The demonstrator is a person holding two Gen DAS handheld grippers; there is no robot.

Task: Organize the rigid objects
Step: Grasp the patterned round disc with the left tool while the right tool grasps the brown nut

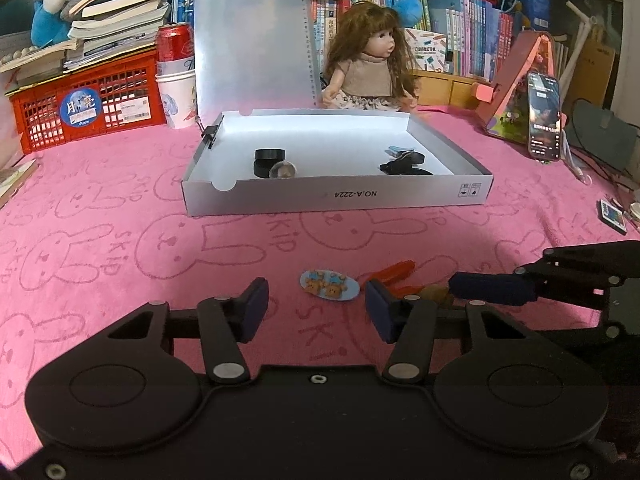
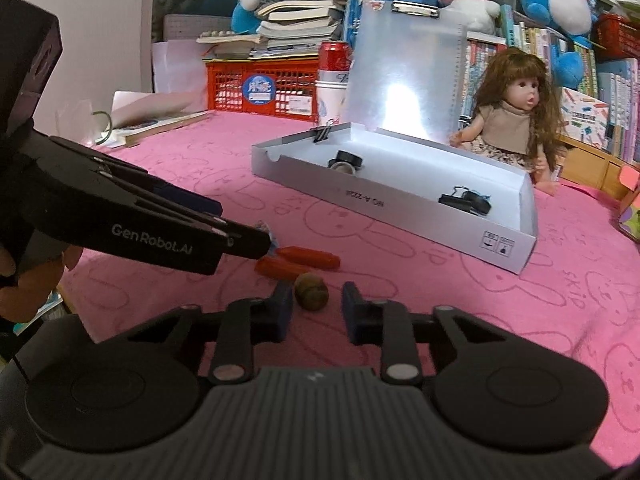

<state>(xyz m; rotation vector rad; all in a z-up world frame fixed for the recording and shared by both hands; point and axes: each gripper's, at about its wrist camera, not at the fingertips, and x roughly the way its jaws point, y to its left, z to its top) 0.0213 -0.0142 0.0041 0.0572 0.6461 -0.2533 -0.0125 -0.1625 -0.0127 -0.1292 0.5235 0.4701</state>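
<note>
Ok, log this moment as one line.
left gripper: open over oval bear sticker | right gripper: open around walnut, pads apart | white box: lid up

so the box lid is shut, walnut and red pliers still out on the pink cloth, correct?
No. The box lid stands open, as the right wrist view shows. The walnut and red pliers do lie out on the pink cloth.

Between you and the shallow white cardboard box [image 1: 336,196] the pink rabbit-print cloth [image 1: 120,248] lies bare. Orange-handled pliers [image 2: 298,261] and the left claw [image 2: 264,246] crowd your right claw's [image 2: 314,314] front-left; the box's raised lid [image 1: 252,44] and long-haired doll [image 1: 370,60] block beyond.
</note>
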